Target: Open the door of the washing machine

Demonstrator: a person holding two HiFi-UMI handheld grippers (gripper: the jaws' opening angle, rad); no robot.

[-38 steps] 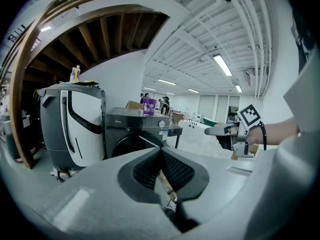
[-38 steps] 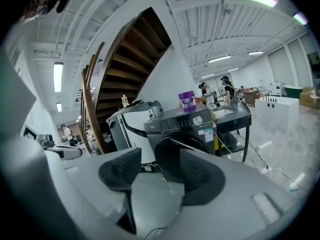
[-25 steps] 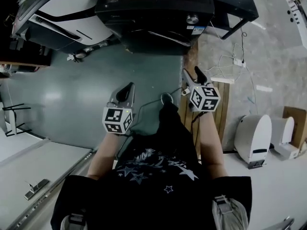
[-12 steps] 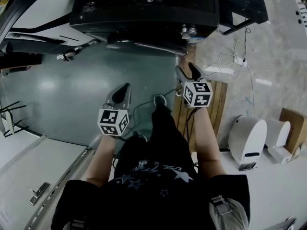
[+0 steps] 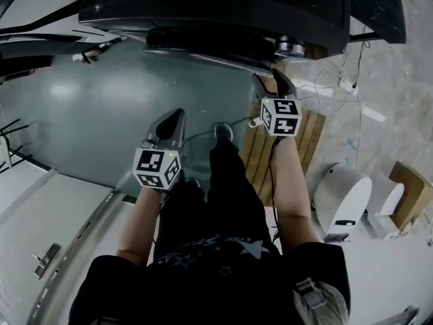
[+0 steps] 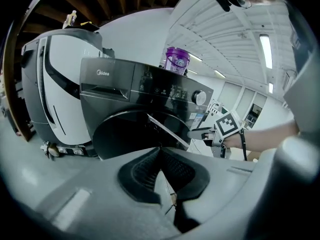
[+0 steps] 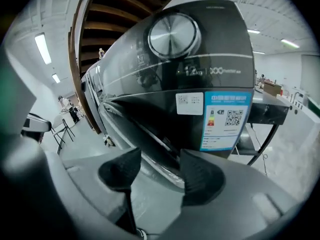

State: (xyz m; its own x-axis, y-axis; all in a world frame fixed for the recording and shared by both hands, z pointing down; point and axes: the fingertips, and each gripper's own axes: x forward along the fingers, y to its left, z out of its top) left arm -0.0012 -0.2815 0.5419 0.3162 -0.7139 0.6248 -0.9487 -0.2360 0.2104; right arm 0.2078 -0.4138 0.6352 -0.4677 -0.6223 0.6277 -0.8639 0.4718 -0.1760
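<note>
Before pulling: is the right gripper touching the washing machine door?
Cannot tell. The right gripper has open jaws at the door edge; its view shows neither contact nor gap.

The washer [image 5: 223, 5] runs off the head view's top edge, and its label [image 7: 224, 119] bears print too small to read.

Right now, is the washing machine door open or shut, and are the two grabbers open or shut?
Door: shut.
Left gripper: shut, holding nothing.
Right gripper: open, close to the door's edge, not gripping it.
Purple cup: upright on top of the washing machine.
</note>
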